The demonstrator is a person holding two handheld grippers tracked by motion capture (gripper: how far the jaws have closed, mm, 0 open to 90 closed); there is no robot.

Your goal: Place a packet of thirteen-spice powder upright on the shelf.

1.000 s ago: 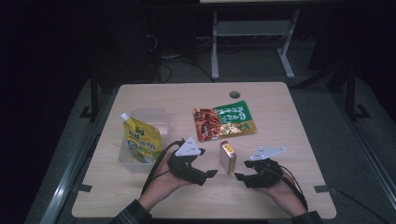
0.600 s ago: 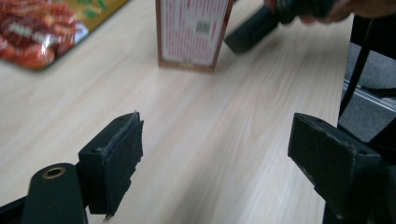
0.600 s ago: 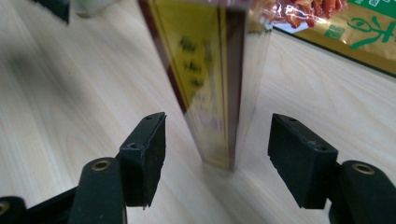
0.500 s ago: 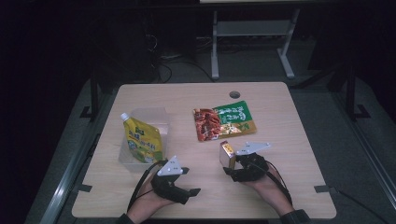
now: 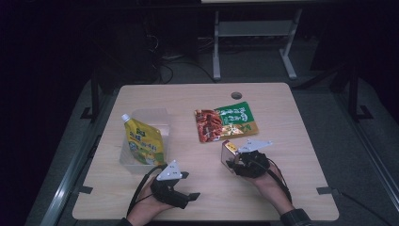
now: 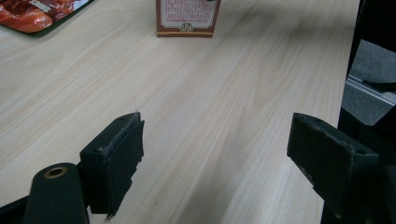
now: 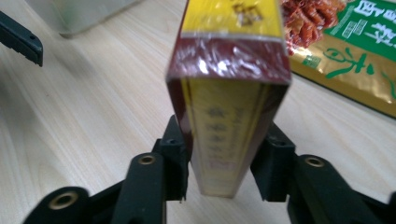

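A small red and yellow box [image 5: 229, 149] stands at the right of the table, its base at the tabletop. My right gripper [image 5: 236, 162] is shut on its narrow sides; in the right gripper view the box [image 7: 229, 116] fills the gap between the jaws of the gripper [image 7: 224, 165]. My left gripper [image 5: 184, 195] lies near the front edge, open and holding nothing. In the left gripper view its pads [image 6: 114, 161] stand wide apart over bare wood, with the box [image 6: 187, 18] farther ahead.
A green and red snack packet [image 5: 226, 122] lies flat behind the box. A yellow spouted pouch [image 5: 143, 143] leans in a clear container [image 5: 162, 115] at the left. A round cable hole [image 5: 236, 95] sits near the far edge.
My left gripper has drawn back from the box toward the front edge. My right gripper has moved left to the box and shut on it.
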